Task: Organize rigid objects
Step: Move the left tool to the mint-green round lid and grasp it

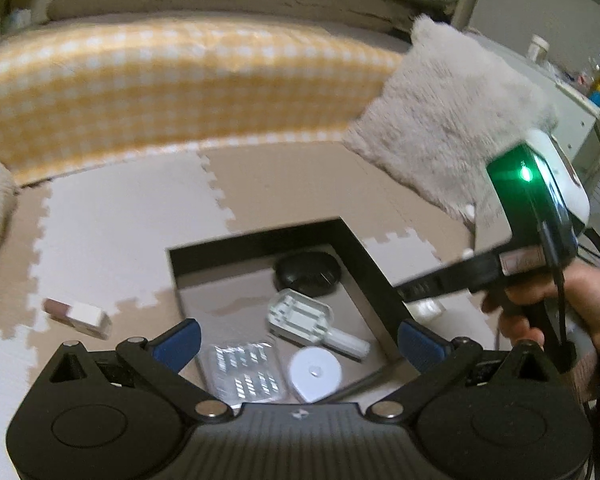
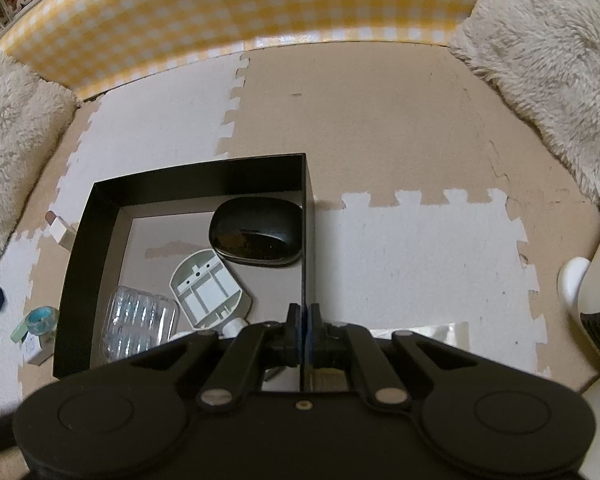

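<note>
A black open box (image 1: 364, 256) (image 2: 100, 216) stands on the foam floor mat. In it lie a black mouse (image 1: 308, 272) (image 2: 256, 236), a white plastic bracket (image 1: 300, 316) (image 2: 206, 284), a clear blister pack (image 1: 244, 372) (image 2: 140, 320) and a white round disc (image 1: 316, 372). My left gripper (image 1: 300, 340) is open and empty, held above the box's near side. My right gripper (image 2: 305, 320) is shut on the box's right wall, its fingers pinching the thin black edge; it also shows in the left wrist view (image 1: 444, 284).
A small pink-and-white box (image 1: 80, 316) (image 2: 60, 228) lies on the mat left of the black box. A teal tape roll (image 2: 40, 320) and a small carton (image 2: 36, 348) lie further left. Fluffy cushions (image 1: 452, 120) (image 2: 540, 60) and a yellow checked mattress (image 1: 160, 88) border the mat.
</note>
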`<act>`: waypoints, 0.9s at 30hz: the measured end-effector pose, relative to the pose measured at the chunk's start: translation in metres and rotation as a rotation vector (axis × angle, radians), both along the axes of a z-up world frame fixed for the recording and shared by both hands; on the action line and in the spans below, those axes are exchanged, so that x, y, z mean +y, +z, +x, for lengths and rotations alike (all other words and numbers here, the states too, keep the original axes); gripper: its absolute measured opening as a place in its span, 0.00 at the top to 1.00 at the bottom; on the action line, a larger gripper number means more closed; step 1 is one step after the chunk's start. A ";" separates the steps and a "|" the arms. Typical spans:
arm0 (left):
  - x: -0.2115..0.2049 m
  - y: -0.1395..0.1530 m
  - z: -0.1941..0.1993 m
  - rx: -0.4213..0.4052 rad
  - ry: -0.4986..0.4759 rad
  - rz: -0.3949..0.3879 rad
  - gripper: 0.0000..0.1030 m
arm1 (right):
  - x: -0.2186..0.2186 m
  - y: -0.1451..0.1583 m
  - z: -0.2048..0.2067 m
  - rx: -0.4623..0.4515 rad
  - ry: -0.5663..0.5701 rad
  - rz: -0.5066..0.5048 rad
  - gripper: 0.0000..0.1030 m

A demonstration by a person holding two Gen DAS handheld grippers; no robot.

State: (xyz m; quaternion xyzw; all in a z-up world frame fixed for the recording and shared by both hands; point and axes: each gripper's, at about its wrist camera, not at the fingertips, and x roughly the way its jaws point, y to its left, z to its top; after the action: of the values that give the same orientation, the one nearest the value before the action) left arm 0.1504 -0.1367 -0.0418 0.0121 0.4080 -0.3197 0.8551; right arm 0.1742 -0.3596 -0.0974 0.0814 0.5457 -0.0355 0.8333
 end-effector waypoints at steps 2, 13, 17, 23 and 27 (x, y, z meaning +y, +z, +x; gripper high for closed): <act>0.011 0.006 0.003 -0.020 0.028 -0.001 0.00 | 0.000 0.000 0.000 -0.001 0.000 0.001 0.97; 0.072 0.004 0.014 -0.032 0.167 0.059 0.00 | -0.002 -0.002 -0.003 0.001 -0.006 0.009 0.96; 0.095 -0.008 0.020 0.009 0.240 0.081 0.00 | -0.001 -0.004 -0.004 0.018 -0.005 0.012 0.96; 0.118 -0.038 0.039 0.115 0.342 0.126 0.00 | -0.001 -0.004 -0.004 0.020 0.001 0.003 0.96; 0.136 -0.061 0.050 0.217 0.412 0.122 0.00 | 0.000 -0.004 -0.004 0.027 0.010 0.000 0.96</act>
State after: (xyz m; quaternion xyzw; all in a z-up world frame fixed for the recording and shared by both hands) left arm 0.1999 -0.0011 -0.1025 -0.0544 0.5098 -0.1127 0.8512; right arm 0.1702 -0.3595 -0.1017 0.0782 0.5573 -0.0324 0.8260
